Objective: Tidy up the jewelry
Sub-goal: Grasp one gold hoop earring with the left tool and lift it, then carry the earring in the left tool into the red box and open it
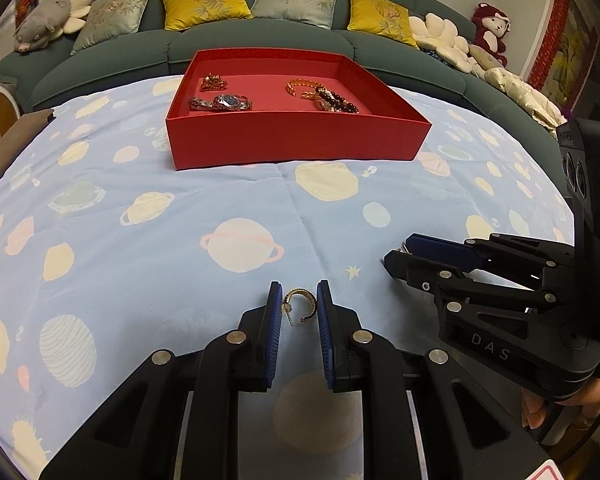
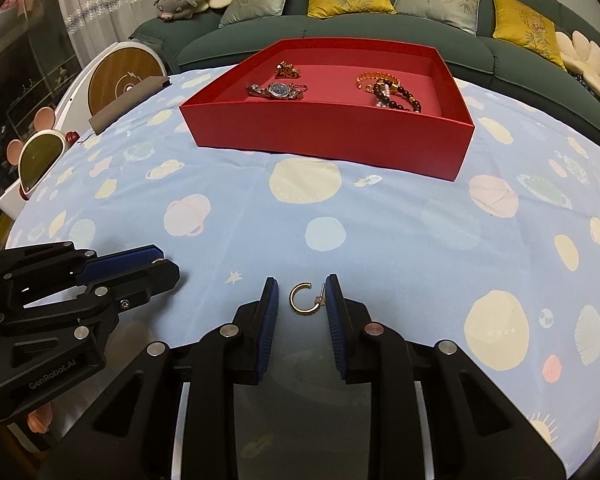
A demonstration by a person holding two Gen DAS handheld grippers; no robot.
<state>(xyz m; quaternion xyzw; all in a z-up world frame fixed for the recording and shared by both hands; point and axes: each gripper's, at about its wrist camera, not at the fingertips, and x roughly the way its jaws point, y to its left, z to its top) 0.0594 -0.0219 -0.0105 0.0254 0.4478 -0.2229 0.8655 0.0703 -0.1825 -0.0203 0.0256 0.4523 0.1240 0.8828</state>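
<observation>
- Gold hoop earrings are what's left outside the red box [image 1: 296, 142]: one lies between the fingers of each tool, on the planet-print cloth [image 1: 180, 248] well short of the box.
- Left tool [image 1: 298, 304] has its jaws apart, either side of its earring [image 1: 300, 305]; neither pad seems to press it yet, though the post sits very near one pad.
- Right tool [image 2: 302, 298] is likewise parted around the other earring [image 2: 303, 299], post close against one pad.
- Inside the box: a watch [image 1: 222, 102], a gold trinket [image 1: 213, 82], a gold chain [image 1: 302, 88] and a dark bead bracelet [image 1: 338, 103].
- To my eye the step is the pinch. I'd keep the tips low against the cloth, centre each hoop, and close slowly across its flat width so it doesn't flip or squirt out.
- Soft cloth may bunch into the pads; thin hoops slip easily, so lift straight up before heading for the box.
</observation>
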